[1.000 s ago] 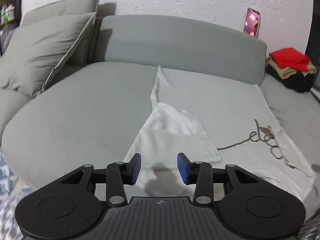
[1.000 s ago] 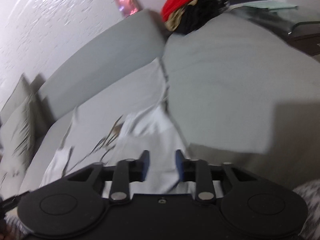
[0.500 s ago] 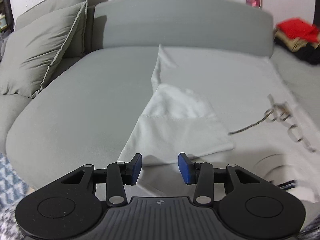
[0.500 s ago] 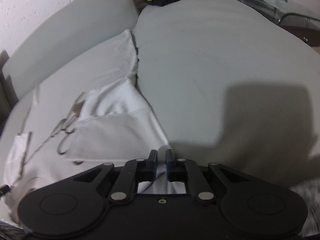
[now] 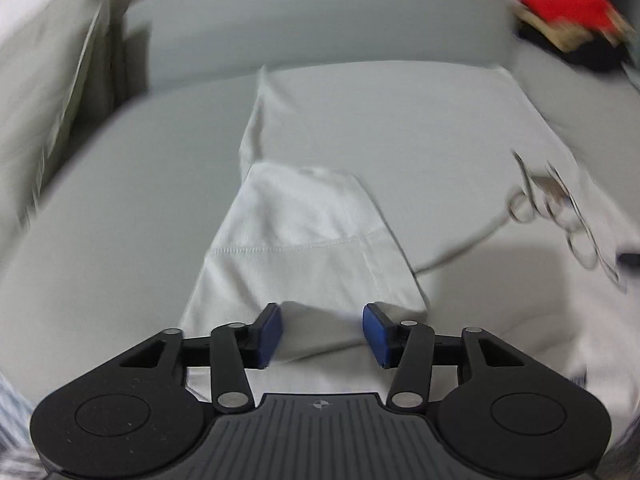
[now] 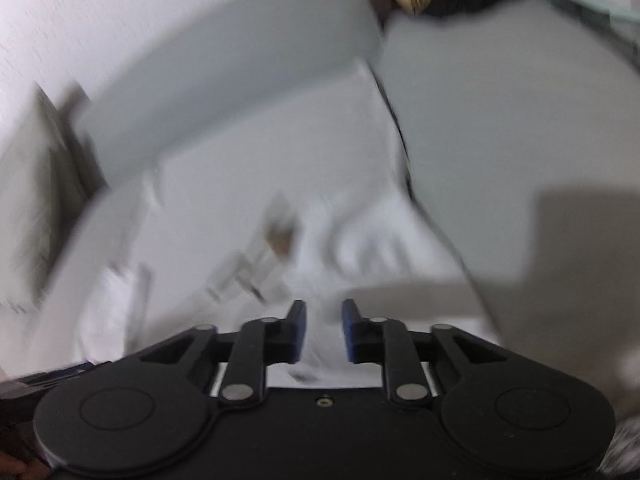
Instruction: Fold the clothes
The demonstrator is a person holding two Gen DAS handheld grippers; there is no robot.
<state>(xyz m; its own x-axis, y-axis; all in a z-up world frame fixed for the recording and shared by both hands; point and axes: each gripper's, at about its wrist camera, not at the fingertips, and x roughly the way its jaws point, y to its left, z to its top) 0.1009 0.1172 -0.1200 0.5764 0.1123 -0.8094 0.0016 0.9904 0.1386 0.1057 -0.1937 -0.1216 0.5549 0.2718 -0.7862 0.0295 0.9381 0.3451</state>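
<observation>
Mostly blurred right view: right gripper (image 6: 323, 330) part-open over white shirt (image 5: 312, 236), grasp unclear; left gripper (image 5: 320, 332) wide open, empty, at the folded sleeve's near edge, bare sofa (image 5: 120, 208) leftward.

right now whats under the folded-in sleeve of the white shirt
The sleeve lies folded over the white shirt, which is spread on the grey sofa. Shirt fabric shows around it; whatever lies directly beneath the sleeve is covered.

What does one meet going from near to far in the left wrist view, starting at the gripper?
left gripper → folded white sleeve → white garment body → grey sofa backrest
</observation>
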